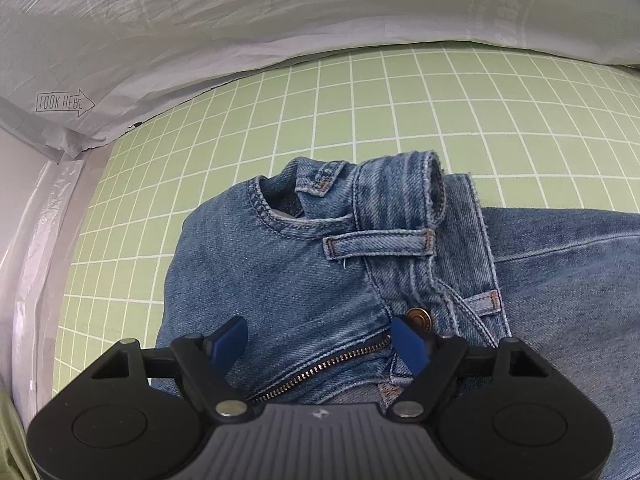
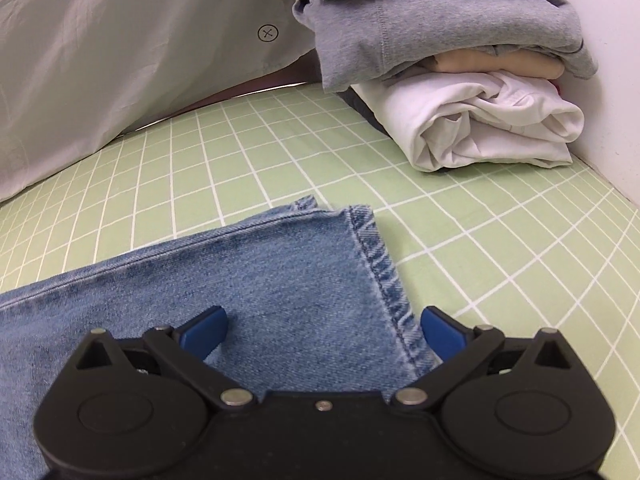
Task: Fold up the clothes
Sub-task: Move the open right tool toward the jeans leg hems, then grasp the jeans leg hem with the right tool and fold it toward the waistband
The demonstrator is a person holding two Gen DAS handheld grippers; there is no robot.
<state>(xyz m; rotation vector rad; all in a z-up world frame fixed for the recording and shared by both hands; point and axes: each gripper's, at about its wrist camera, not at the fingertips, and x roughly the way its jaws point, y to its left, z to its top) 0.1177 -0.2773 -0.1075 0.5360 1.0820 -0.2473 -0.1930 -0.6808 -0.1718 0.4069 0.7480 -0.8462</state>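
Two black grippers with blue finger pads hover low over a pair of faded blue denim jeans point(image 1: 280, 272) spread on a pale green sheet with a white grid point(image 1: 360, 96). The left gripper point(image 1: 322, 344) points along the waistband end, angled down toward the fly; its fingers stand wide apart, one pad point(image 1: 232, 340) over plain denim, the other beside the brass button point(image 1: 418, 316), with the open metal zipper point(image 1: 320, 368) running between them. The right gripper point(image 2: 324, 334) sits over the leg end, its fingers likewise spread wide and holding nothing; the stitched hem point(image 2: 384, 276) passes just inside its right-hand pad point(image 2: 442, 334). Whether either pad touches the cloth cannot be told. Beyond the hem, well apart, stands a stack of folded clothes point(image 2: 460, 80): white at the bottom, grey above, blue plaid on top. A crinkled white plastic sheet point(image 1: 200, 32) rises behind the green surface.
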